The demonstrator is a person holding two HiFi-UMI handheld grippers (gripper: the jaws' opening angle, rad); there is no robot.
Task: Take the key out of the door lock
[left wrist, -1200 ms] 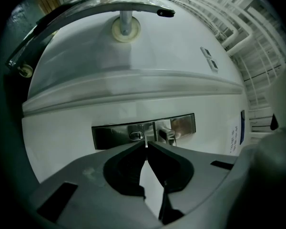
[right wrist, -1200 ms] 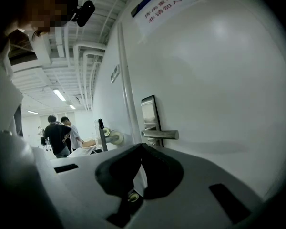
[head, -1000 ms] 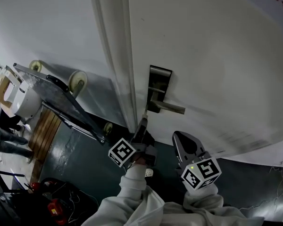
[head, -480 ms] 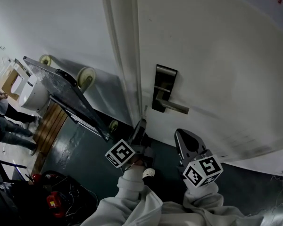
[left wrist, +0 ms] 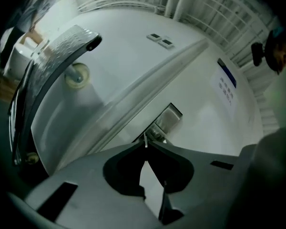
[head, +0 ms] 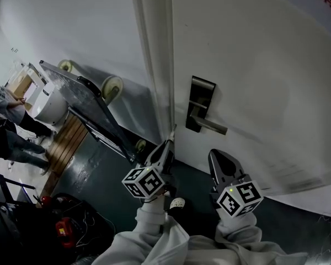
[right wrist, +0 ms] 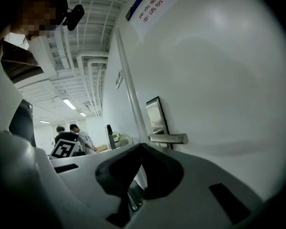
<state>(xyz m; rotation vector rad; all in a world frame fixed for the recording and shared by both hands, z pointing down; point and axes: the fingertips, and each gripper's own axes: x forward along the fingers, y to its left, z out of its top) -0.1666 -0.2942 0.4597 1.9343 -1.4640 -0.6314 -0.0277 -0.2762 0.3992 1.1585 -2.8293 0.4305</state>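
The left gripper (head: 172, 131) has its jaws pressed together on the key (left wrist: 145, 140) - a thin silver sliver pokes out past the tips. The key is clear of the lock plate (head: 202, 95), a little to the plate's left near the door frame (head: 154, 54). The lever handle (head: 212, 128) juts rightward from the plate, just beyond the right gripper (head: 216, 155), which has its jaws together on nothing. A wheeled hand truck (head: 83, 101) leans on the wall to the left - people (right wrist: 71, 136) stand far off beyond it.
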